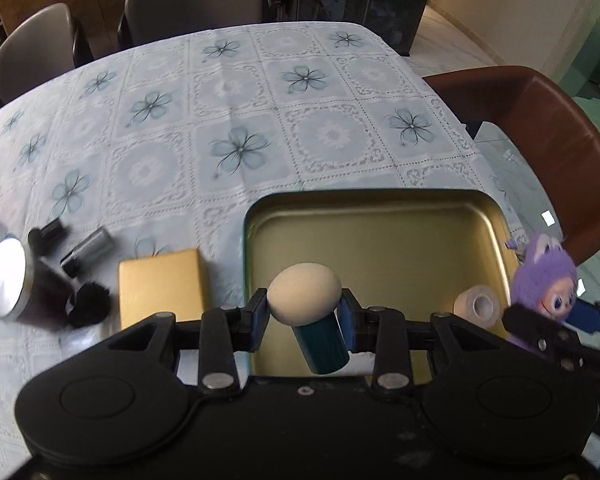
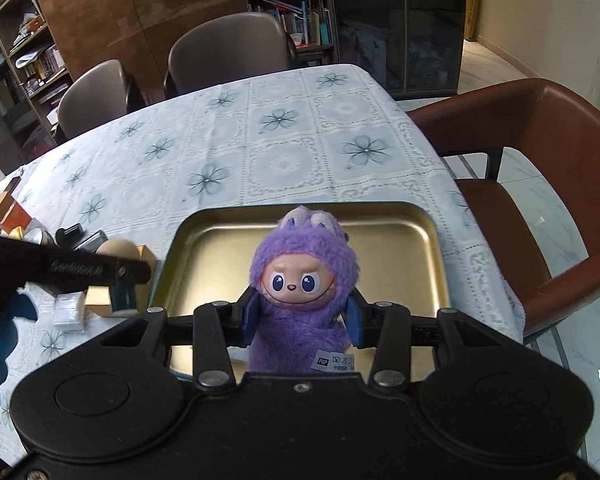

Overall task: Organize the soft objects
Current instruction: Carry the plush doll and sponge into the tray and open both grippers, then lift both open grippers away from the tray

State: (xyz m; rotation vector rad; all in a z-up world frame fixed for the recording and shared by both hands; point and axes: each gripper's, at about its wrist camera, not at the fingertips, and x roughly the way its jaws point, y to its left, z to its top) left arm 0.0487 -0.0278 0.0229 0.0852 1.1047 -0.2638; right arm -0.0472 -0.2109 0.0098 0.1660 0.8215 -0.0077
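My left gripper point(image 1: 303, 309) is shut on a makeup sponge point(image 1: 304, 294) with a beige egg-shaped head and a teal handle, held over the near left part of a gold metal tray point(image 1: 380, 216). My right gripper point(image 2: 302, 316) is shut on a purple plush doll point(image 2: 304, 280) with a tan face, held over the near edge of the same tray point(image 2: 380, 216). The doll also shows at the right edge of the left wrist view point(image 1: 546, 276). A roll of beige tape point(image 1: 476, 305) lies in the tray's near right corner.
Left of the tray lie a gold box point(image 1: 160, 286), a black jar with a silver lid point(image 1: 8, 286), a black fluffy brush point(image 1: 90, 304) and dark tubes point(image 1: 88, 248). A brown chair point(image 2: 540, 184) stands at the right table edge, grey chairs point(image 2: 228, 48) at the far side.
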